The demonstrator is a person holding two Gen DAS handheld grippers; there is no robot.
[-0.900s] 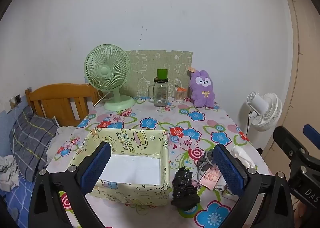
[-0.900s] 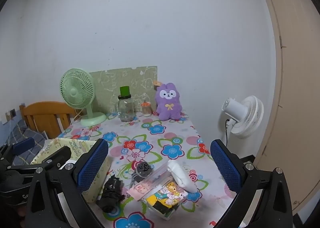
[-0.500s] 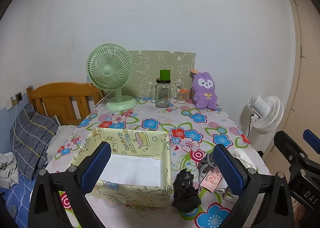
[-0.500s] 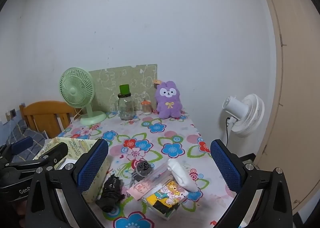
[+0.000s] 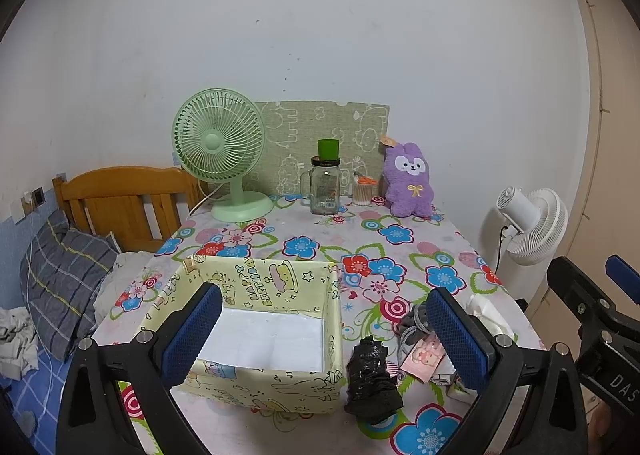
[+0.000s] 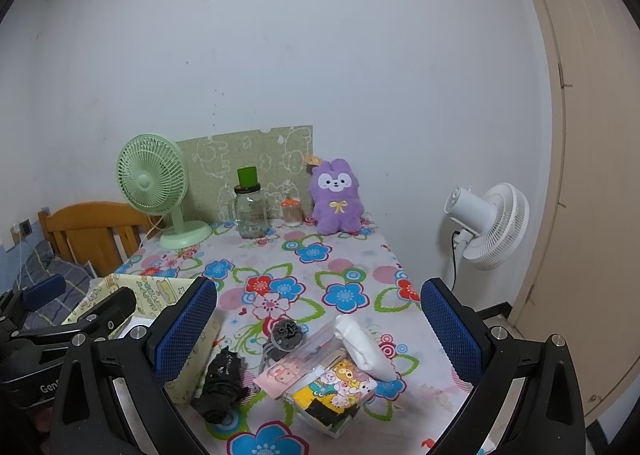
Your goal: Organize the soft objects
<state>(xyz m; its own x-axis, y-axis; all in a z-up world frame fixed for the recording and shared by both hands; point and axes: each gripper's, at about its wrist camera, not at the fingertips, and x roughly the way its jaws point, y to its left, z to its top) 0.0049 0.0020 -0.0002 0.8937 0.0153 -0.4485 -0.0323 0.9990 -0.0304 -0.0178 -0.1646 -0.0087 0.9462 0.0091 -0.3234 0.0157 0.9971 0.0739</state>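
While both sets of jaws gape empty: yellow birthday box [image 5: 260, 339] bare inside, black crumpled bundle [image 5: 372, 383] just beside it.

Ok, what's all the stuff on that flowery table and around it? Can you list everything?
Pale yellow cartoon-print box: one, table's near left, open top.
Crumpled black plastic bag: one, right of the box.
Grey scrunchie: one, behind the bag.
White soft pack: one, near right.
Cartoon-print packet: one, yellow, front.
Purple plush bunny: one, far right.
Clear glass jar with green cup: one, far middle.
Mint green desk fan: one, far left.
White standing fan: one, beside table.
Left gripper: blue fingers, open.
Right gripper: blue fingers, open.
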